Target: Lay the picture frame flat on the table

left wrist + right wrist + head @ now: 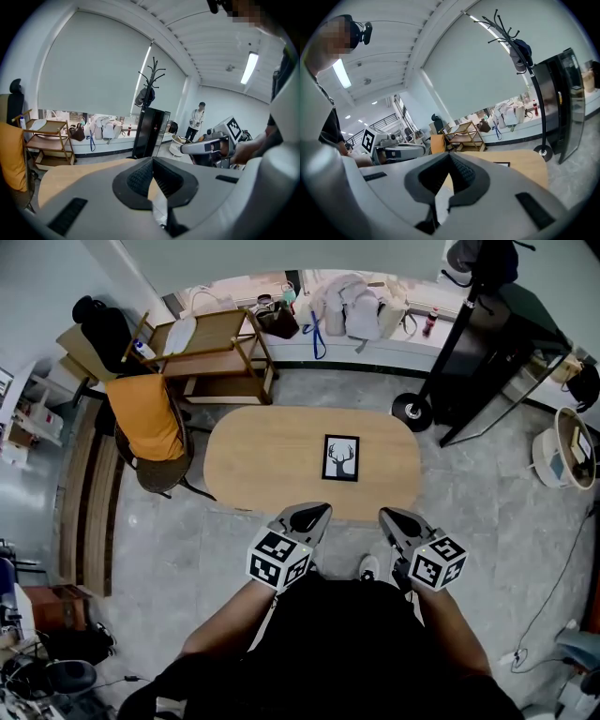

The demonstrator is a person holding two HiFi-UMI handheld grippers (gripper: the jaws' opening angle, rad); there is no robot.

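The picture frame [340,457] lay flat and face up on the oval wooden surface [262,456], a little right of its middle. It sat well ahead of both sets of jaws and touched neither. In the head view it fell between the lines of the two grippers, somewhat nearer the left one's line.

Its long axis ran away from me, toward the window ledge, with the short sides near and far. The black border enclosed a pale print of an antlered head, which read upright from my side, antlers toward the far edge.

The left gripper [317,514] hovered at the near rim of the surface, tilted down. In the left gripper view its jaws were pressed together at the tips with nothing between them. The right gripper [386,516] hung beside it at the same rim, and its jaws were likewise pressed together and empty. In the right gripper view I could make out only the frame's dark corner, beyond the tips.

Farther out, a chair draped in orange cloth [148,418] stood off the left end of the surface. A wooden trolley [211,352] stood beyond it, with bags [361,306] along the ledge. A black coat stand [450,343] rose at the far right.
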